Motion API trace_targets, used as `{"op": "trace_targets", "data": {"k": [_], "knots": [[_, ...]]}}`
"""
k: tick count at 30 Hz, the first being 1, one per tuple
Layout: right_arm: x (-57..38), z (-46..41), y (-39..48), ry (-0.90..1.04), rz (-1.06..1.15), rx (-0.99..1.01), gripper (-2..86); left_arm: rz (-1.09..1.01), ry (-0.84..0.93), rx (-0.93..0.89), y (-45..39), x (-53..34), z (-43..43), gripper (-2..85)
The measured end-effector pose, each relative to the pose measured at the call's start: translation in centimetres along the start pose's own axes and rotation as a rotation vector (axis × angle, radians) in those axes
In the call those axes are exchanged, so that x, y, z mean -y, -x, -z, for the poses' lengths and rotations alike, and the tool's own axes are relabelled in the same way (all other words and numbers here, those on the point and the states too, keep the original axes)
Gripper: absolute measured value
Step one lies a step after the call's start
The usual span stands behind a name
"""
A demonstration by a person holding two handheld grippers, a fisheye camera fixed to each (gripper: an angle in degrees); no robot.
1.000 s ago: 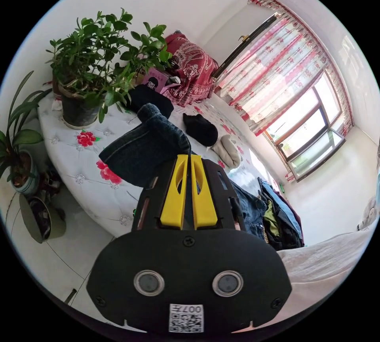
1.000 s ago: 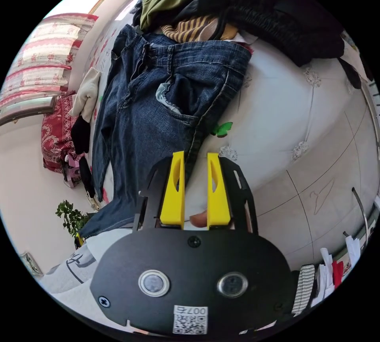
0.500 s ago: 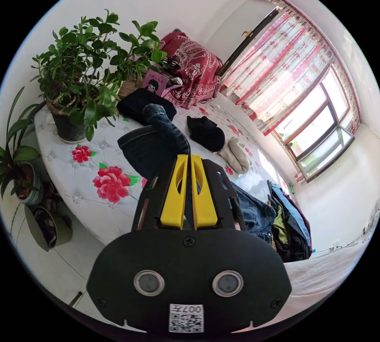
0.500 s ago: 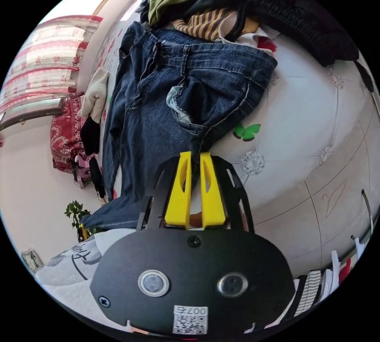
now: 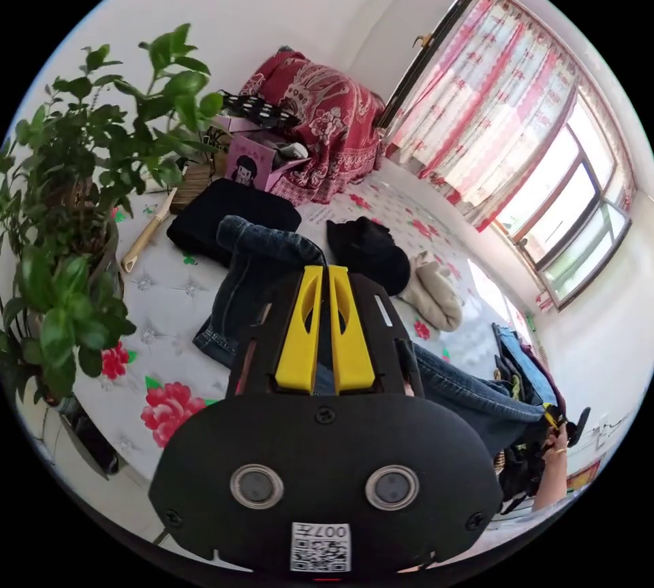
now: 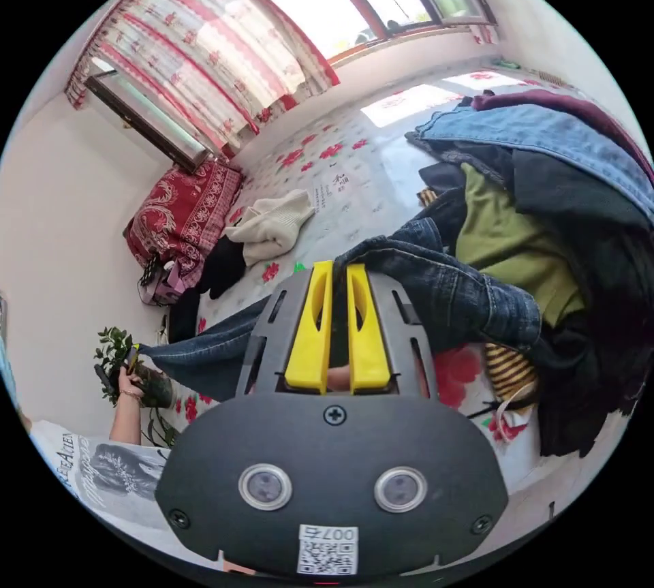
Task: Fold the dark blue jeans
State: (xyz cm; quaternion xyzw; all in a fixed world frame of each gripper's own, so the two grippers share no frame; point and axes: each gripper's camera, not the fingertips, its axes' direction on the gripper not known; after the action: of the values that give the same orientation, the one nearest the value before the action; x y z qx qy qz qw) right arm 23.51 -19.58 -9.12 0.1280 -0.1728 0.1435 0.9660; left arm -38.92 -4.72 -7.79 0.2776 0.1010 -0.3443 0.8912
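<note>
I am holding the dark blue jeans (image 5: 262,274) off the flowered mattress (image 5: 160,288) with both claws. In the left gripper view, my left claw (image 5: 324,274) is pinching a leg of the jeans, its two yellow jaws standing almost together with a thin strip of denim between them. The hem end of that leg is drooping onto the mattress beside a folded black garment (image 5: 231,213). A black hat (image 5: 368,251) and a cream cloth (image 5: 432,295) are lying just beyond the denim, and a leafy potted plant (image 5: 75,206) is crowding the near edge of the mattress. A red patterned bundle (image 5: 320,118) is sitting against the wall near the pink striped curtains (image 5: 490,111). At the far right of this view, a hand (image 5: 555,438) is gripping the other claw.

In the right gripper view, my right claw (image 6: 338,278) is clamping the waist end of the jeans (image 6: 443,288), jaws nearly closed with denim bunching out past the tips. The fabric is running from this claw in a long band toward my other hand (image 6: 126,377), which is showing small at the left edge by the plant (image 6: 112,346). Just past the waistband, a heap of clothes (image 6: 558,220) is piled on the mattress (image 6: 361,172), with a green piece, a lighter denim piece and black pieces in it. The cream cloth (image 6: 272,223) is lying on the mattress below the curtains (image 6: 204,56).
</note>
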Motion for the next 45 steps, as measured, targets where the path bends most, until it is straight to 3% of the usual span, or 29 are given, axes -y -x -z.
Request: {"op": "trace_targets", "data": {"k": [2, 5, 8, 13, 17, 22, 27, 30, 33, 38, 41, 44, 45], "knots": [[3.5, -6.2, 2.1, 0.135, 0.032, -0.059, 5.6, 0.041, 0.191, 0.151, -1.0, 2.8, -8.4, 3.9], [4.2, -11.9, 4.7, 0.223, 0.103, -0.199, 7.9, -0.007, 0.261, 0.277, -2.9, 3.3, -13.2, 6.4], [0.6, -12.2, 4.8, 0.138, 0.130, -0.302, 8.4, -0.132, 0.261, 0.256, -5.2, 1.5, -14.6, 6.7], [-6.1, -10.1, -1.8, 0.078, -0.088, -0.465, 9.5, -0.394, 0.323, 0.282, -9.2, -3.4, -17.0, 6.6], [-6.8, -11.3, -5.7, 0.148, -0.202, -0.484, 9.5, -0.515, 0.419, 0.343, -12.2, -5.6, -20.6, 3.2], [-5.4, -13.9, -5.0, 0.247, -0.105, -0.536, 5.1, -0.795, 0.456, 0.500, -15.4, -8.0, -21.1, -0.7], [-8.3, -8.9, -4.3, 0.076, -0.091, -0.585, 1.6, -0.712, 0.549, 0.448, -11.2, -9.1, -17.3, -0.9], [-11.2, -6.9, -1.5, 0.033, -0.031, -0.686, 3.0, -0.675, 0.557, 0.549, -9.4, -10.3, -15.2, -1.0], [-15.6, -6.3, 4.1, 0.056, 0.173, -0.462, 6.2, -0.581, 0.495, 0.518, -8.9, -10.2, -12.1, -1.0], [-22.9, -10.3, 14.0, 0.196, 0.530, -0.280, 10.2, -0.344, 0.411, 0.177, -9.5, -10.4, -9.1, -0.8], [-25.1, -14.5, 17.8, 0.282, 0.689, -0.342, 10.4, -0.345, 0.459, 0.104, -10.3, -11.0, -10.5, -0.3], [-25.0, -18.3, 17.8, 0.359, 0.757, -0.624, 7.3, -0.425, 0.493, 0.154, -10.7, -11.6, -12.1, 0.2], [-24.5, -17.8, 17.8, 0.357, 0.782, -0.621, 5.6, -0.445, 0.510, 0.178, -10.5, -11.8, -12.5, 0.3]]}}
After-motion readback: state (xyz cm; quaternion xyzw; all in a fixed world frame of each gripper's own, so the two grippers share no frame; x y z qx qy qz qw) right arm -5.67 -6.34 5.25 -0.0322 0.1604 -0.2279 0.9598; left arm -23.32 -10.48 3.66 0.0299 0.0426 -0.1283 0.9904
